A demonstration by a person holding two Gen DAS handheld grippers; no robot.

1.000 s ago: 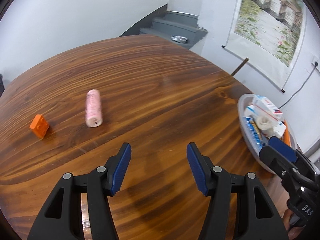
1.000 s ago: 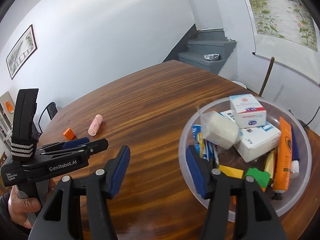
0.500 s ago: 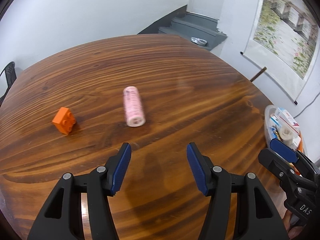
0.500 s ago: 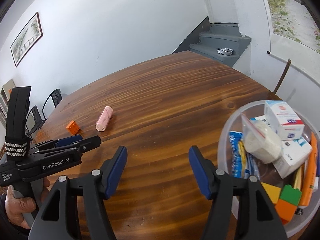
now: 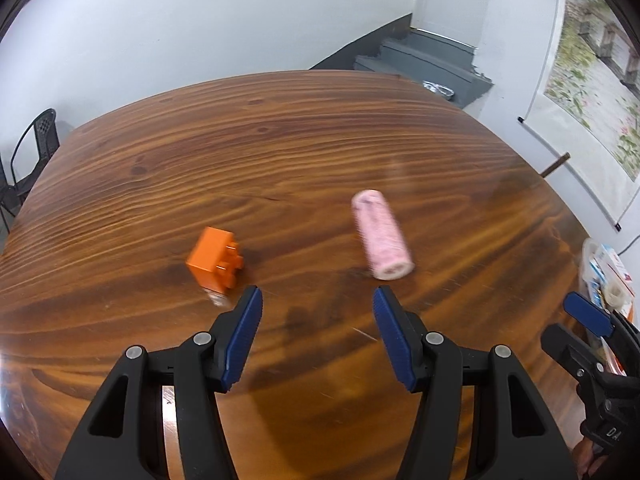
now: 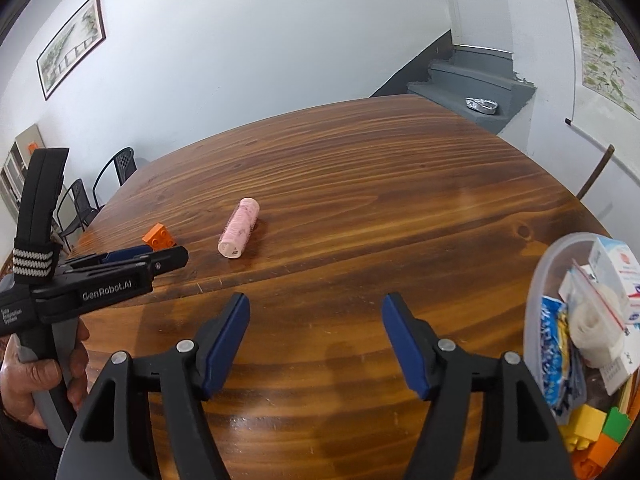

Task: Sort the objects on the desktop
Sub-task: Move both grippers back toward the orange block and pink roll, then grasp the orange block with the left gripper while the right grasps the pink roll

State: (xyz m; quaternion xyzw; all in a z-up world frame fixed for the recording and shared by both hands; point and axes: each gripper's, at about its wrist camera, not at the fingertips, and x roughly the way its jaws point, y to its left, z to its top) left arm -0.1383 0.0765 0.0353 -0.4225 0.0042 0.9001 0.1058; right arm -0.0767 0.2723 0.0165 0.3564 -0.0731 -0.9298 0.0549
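Both my tools have swung leftward off the bowl (image 6: 538, 300), left tool (image 5: 318, 322) half-wide and empty near the orange brick (image 5: 214, 260), right tool (image 6: 316, 334) opening, empty, facing the pink roll (image 6: 240, 228) next.

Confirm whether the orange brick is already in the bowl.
No: the orange brick lies on the table, far from the bowl.

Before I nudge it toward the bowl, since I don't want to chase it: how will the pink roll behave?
The pink roll lies on its side on the smooth table, so a sideways push would probably make it roll. It looks like a light wound cylinder, likely soft. Gripping across its rounded sides seems safest.
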